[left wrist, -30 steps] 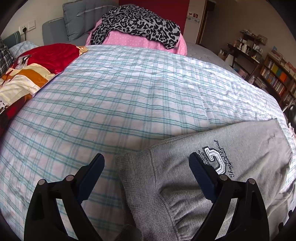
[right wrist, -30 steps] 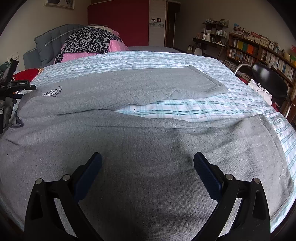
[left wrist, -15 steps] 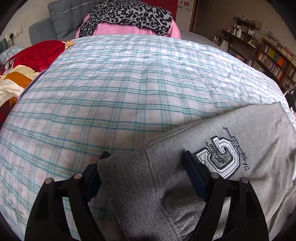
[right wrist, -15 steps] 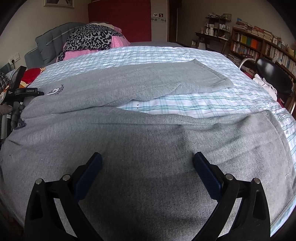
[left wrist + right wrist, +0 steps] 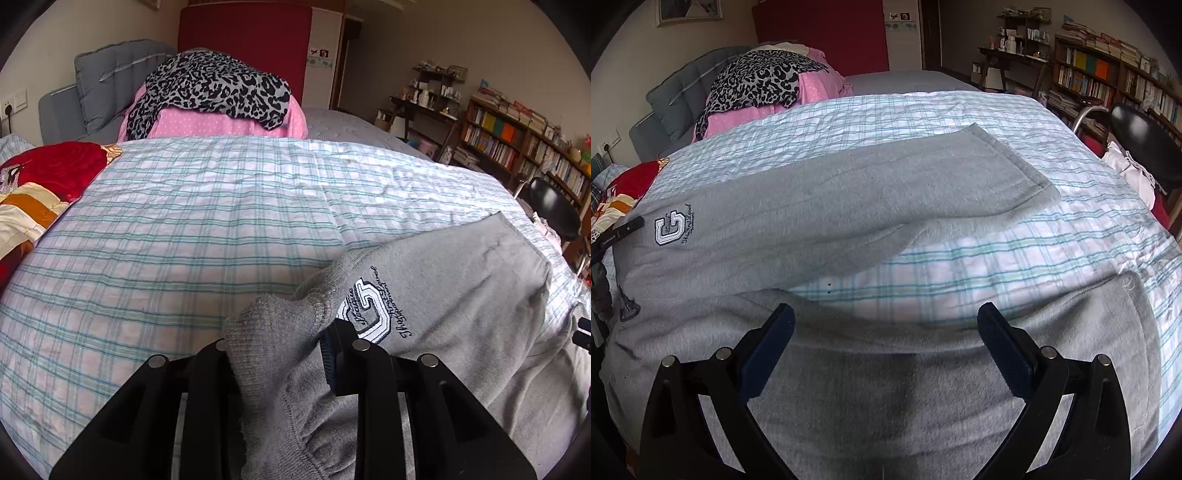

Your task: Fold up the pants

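Note:
Grey sweatpants (image 5: 820, 206) with a white-and-navy logo (image 5: 670, 229) lie spread across the checked bedspread (image 5: 960, 122), legs apart in a V. My left gripper (image 5: 273, 350) is shut on the ribbed waistband corner (image 5: 266, 332) beside the logo (image 5: 369, 314), bunching and lifting it slightly. My right gripper (image 5: 886, 343) is open, hovering low over the near leg (image 5: 886, 406) by its inner edge. The far leg's cuff (image 5: 1015, 162) lies flat toward the right.
A pink bundle with a leopard-print cloth (image 5: 214, 88) sits at the bed's head. A red and patterned blanket (image 5: 48, 177) lies at the left. A black chair (image 5: 1141, 140) and bookshelves (image 5: 517, 147) stand past the right edge.
My left gripper moved onto the waistband corner and closed on it, bunching the fabric. My right gripper moved forward over the near leg and stayed open.

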Tool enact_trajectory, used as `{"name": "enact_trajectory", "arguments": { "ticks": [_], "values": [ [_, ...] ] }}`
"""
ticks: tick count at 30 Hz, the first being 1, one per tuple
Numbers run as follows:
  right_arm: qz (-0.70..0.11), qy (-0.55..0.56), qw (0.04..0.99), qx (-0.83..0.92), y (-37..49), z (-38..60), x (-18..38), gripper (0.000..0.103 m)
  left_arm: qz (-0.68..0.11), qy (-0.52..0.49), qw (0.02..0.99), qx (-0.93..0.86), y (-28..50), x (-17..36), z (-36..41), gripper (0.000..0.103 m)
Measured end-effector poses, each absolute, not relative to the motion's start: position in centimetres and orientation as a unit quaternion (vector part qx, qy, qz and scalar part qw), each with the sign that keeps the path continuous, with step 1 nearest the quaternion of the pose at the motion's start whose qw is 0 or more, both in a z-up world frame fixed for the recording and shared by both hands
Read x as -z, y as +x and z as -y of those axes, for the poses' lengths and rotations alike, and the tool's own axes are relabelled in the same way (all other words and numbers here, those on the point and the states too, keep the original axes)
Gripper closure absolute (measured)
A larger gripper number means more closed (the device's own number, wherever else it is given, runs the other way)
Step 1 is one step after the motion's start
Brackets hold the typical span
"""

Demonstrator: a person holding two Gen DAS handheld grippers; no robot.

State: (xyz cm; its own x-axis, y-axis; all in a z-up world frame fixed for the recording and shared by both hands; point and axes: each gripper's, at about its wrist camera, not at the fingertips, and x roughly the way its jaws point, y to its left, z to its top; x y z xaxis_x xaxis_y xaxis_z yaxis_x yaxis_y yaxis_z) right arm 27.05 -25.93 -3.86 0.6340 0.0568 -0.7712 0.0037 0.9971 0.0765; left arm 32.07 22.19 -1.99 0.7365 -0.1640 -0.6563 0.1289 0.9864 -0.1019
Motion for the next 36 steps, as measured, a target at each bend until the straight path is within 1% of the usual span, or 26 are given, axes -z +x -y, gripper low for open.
{"name": "enact_trajectory", "arguments": {
  "ticks": [3,9,16,22,31,32,34,35,36],
  "values": [
    [-0.426,0.034,0.904,0.008,30.8,27.5,3.2,0.003,-0.341,-0.032,0.935,0.095,31.4,1.2,-22.0,0.077],
    [-0.433,0.069,0.898,0.042,40.3,31.6,2.8,0.003,-0.333,-0.041,0.936,0.11,30.6,0.6,-21.8,0.077],
    [-0.426,0.05,0.897,0.104,50.4,36.4,3.8,0.003,-0.337,-0.047,0.935,0.101,30.8,0.9,-22.4,0.077],
    [-0.439,0.057,0.888,0.126,55.8,39.6,5.9,0.003,-0.344,-0.048,0.933,0.088,31.3,1.5,-22.6,0.077],
    [-0.447,0.022,0.885,0.13,61.7,39.6,7.9,0.003,-0.367,-0.054,0.926,0.068,32.6,3.0,-23.3,0.077],
    [-0.448,0.025,0.885,0.126,62.0,39.7,8.1,0.004,-0.369,-0.053,0.925,0.066,32.7,3.1,-23.3,0.077],
    [-0.455,0.037,0.882,0.118,62.5,40.0,8.7,0.012,-0.373,-0.051,0.924,0.063,32.9,3.5,-23.3,0.077],
    [-0.464,0.045,0.877,0.115,62.8,40.2,9.1,0.017,-0.374,-0.05,0.924,0.062,32.9,3.6,-23.3,0.077],
    [-0.473,0.054,0.872,0.114,63.1,40.6,9.6,0.02,-0.375,-0.049,0.924,0.061,33.0,3.7,-23.4,0.077]
  ]
}}
